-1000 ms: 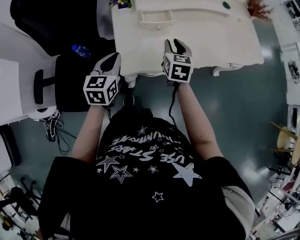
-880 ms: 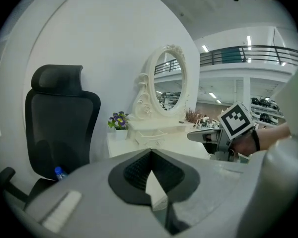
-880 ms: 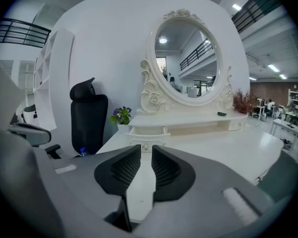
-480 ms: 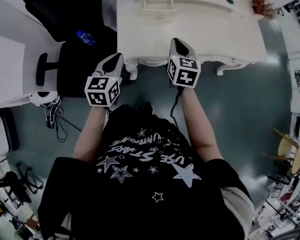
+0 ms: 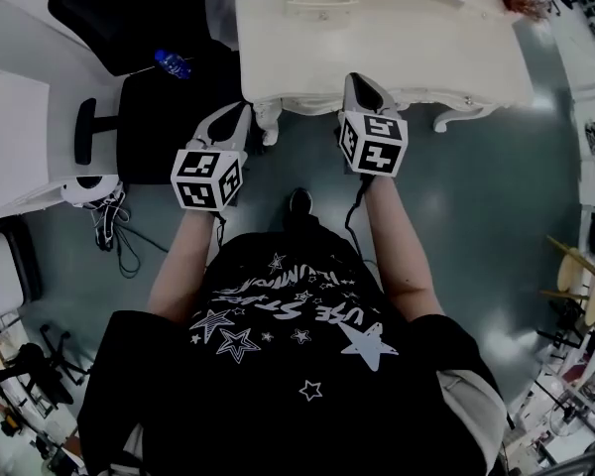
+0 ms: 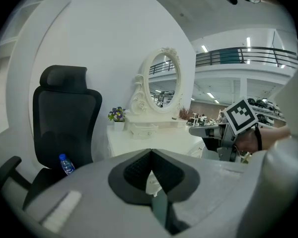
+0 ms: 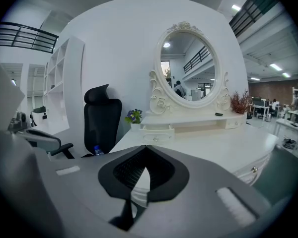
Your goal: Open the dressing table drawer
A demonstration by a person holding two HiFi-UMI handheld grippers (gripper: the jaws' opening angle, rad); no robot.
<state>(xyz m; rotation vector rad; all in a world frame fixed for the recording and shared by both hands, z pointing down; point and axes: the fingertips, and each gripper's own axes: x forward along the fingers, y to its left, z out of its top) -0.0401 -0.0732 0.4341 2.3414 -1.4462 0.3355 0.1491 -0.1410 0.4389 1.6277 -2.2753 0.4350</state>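
Dressing table [image 5: 426, 58] sits higher in head view than 1 second earlier, its back shelf cropped at top edge. Left gripper [image 5: 240, 110] and right gripper [image 5: 360, 79] at table's front edge, jaws of both pressed together, empty. Small drawer [image 7: 158, 132] mid-frame in right gripper view, looks closed. Contact with table unclear.
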